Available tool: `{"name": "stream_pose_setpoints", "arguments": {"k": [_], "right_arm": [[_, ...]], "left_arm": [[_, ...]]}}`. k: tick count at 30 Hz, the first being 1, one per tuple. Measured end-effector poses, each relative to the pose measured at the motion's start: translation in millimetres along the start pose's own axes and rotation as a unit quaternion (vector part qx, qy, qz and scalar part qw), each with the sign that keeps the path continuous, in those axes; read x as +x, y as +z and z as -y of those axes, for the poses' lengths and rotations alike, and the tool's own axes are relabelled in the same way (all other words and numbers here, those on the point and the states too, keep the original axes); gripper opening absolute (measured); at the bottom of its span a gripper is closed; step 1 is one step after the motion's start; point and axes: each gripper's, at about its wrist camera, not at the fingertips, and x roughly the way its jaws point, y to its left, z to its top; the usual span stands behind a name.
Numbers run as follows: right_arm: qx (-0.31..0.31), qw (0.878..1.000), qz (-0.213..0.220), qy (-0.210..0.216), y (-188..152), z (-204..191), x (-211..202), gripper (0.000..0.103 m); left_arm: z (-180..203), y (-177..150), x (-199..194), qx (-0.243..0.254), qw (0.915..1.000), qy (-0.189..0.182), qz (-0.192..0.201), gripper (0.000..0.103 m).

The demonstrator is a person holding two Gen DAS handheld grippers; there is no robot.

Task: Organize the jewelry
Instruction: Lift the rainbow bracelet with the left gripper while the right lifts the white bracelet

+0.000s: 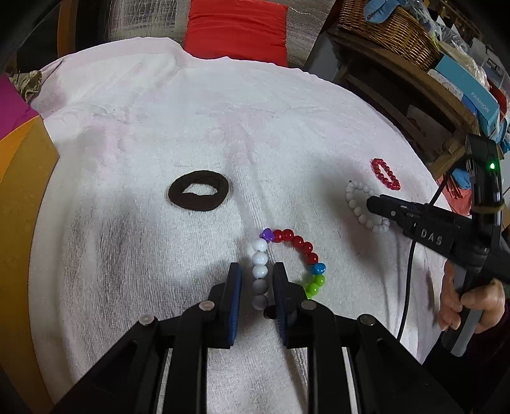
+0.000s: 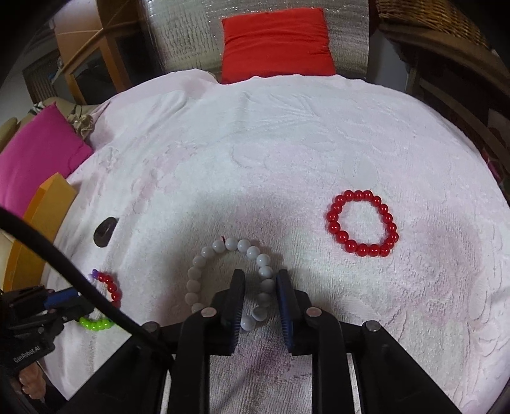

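Note:
A bracelet of white, red, blue, green and purple beads (image 1: pixel 298 242) lies on the white towel (image 1: pixel 191 127). My left gripper (image 1: pixel 256 267) straddles its white beads, and small gaps show on both sides, so it is open. A white bead bracelet (image 2: pixel 194 277) lies flat under my right gripper (image 2: pixel 260 274), whose pads stand either side of its right strand without pressing. An all-red bracelet (image 2: pixel 333 226) rests apart to the right. A black hair tie (image 1: pixel 173 194) lies to the left. From the left wrist, the right gripper (image 1: pixel 371 202) reaches over the white bracelet (image 1: pixel 352 197).
A red cushion (image 2: pixel 277 41) sits past the towel's far edge and a pink cushion (image 2: pixel 35 156) at the left. An orange board (image 1: pixel 19 197) borders the left side. A wooden shelf with a wicker basket (image 1: pixel 389 28) stands at the right. A hand (image 1: pixel 471 302) grips the right tool's handle.

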Motion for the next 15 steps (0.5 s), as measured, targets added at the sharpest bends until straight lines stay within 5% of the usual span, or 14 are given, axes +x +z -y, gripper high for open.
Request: {"name": "stream_pose_setpoints", "arguments": {"k": [4, 6, 15], "right_arm": [[-0.022, 0.999, 0.013, -0.019, -2, -7, -1, 0.014], [-0.020, 1.000, 0.015, -0.019, -2, -5, -1, 0.014], [-0.009, 0.999, 0.047, -0.006, 3, 0, -15, 0.013]], "left_arm": [[5, 0, 2, 0.004, 1.0000, 0.002, 0.005, 0.020], [6, 0, 2, 0.009, 0.9999, 0.002, 0.008, 0.009], [6, 3, -3, 0.009, 0.9998, 0.000, 0.019, 0.009]]}}
